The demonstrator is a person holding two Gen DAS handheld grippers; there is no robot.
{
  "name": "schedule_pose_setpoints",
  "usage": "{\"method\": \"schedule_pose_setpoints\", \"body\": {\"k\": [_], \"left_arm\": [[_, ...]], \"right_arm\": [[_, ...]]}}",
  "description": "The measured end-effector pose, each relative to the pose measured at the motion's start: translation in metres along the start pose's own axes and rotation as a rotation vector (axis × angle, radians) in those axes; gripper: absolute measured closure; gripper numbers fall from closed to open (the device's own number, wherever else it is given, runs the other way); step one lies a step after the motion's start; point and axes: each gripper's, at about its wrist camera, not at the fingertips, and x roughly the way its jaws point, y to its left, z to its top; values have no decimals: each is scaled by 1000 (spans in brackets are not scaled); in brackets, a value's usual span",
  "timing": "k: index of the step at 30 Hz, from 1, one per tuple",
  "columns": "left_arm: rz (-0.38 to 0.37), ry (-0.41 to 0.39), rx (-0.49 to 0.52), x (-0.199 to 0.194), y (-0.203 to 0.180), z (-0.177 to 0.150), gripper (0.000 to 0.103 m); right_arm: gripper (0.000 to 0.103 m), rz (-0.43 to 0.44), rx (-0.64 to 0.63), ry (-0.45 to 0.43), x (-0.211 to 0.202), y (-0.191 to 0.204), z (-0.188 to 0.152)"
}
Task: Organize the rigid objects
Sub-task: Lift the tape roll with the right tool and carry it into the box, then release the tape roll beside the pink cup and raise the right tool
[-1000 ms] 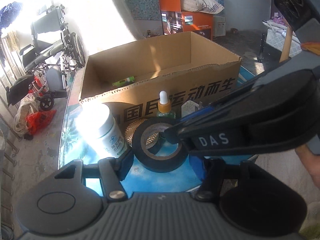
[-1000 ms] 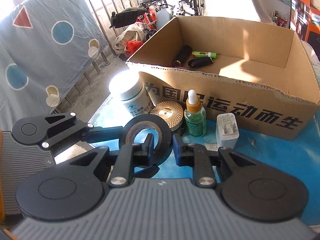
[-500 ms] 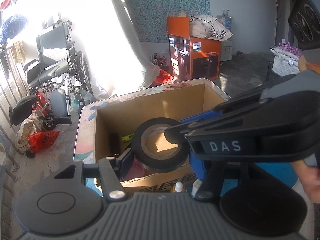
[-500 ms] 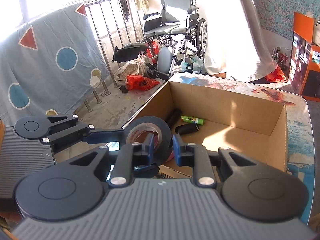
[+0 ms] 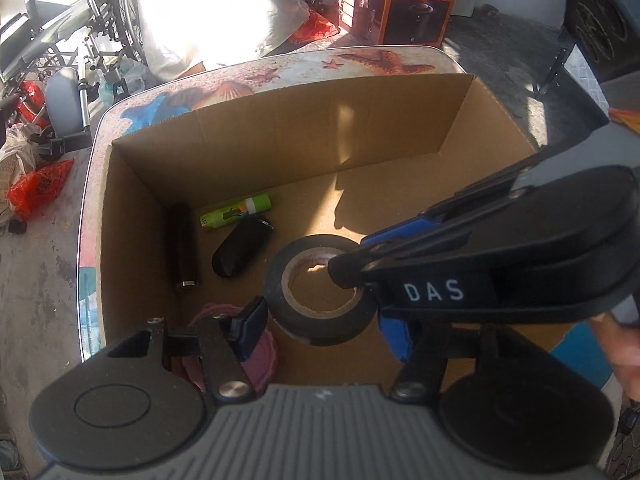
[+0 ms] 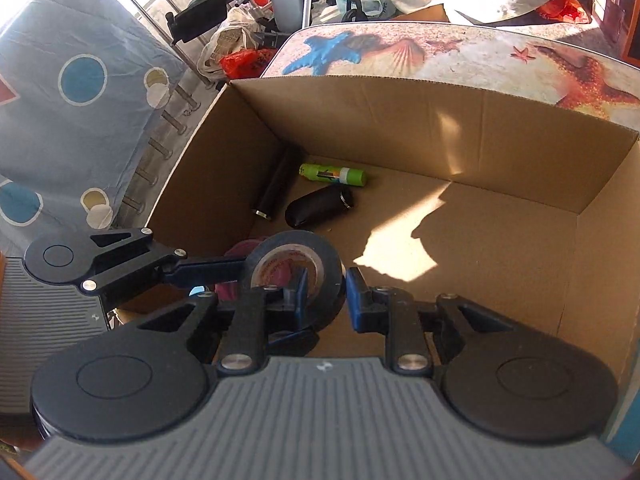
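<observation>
Hanging in the mouth of the open cardboard box (image 5: 320, 128), above its floor: the black tape roll (image 5: 280, 276), hole facing up. Gripped twice over. Clamped across its outer width by the left gripper (image 5: 320, 330), one blue pad against each side. Pinched through its wall by the right gripper (image 6: 326, 300), one finger inside the hole and the other outside, jaws nearly closed on it. Upright walls on every side; near rim just under both grippers, left wall close by the left gripper's outer finger. Broad bare floor to the right and toward the far wall, crossed by a sunlit patch. More crowded on the left: a black cylinder (image 5: 185, 248) lying along the left wall, a green tube (image 5: 236, 214) near the far left corner, a black oval case (image 5: 242, 250) between tube and roll, a pink round thing (image 5: 264, 354) partly hidden under the left gripper's finger. Under the box, a table (image 5: 360, 62) printed with starfish. Beyond it, a wheelchair (image 5: 80, 20) and an orange carton (image 5: 400, 0) on the floor. At the right edge, a person's hand (image 5: 624, 360).
</observation>
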Motion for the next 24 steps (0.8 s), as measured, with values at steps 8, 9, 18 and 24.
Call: {"method": "schedule_pose_setpoints", "body": {"k": [8, 9, 18, 24], "left_arm": [[-25, 120, -23, 36, 4, -2, 42], [-28, 126, -24, 38, 4, -3, 42], [-4, 78, -29, 23, 0, 0, 37], [19, -78, -56, -31, -3, -10, 25]], "right_arm": [[82, -13, 16, 149, 48, -10, 5], [82, -17, 15, 155, 51, -10, 5], [78, 66, 60, 88, 48, -18, 3], [63, 82, 77, -138, -16, -12, -17]]}}
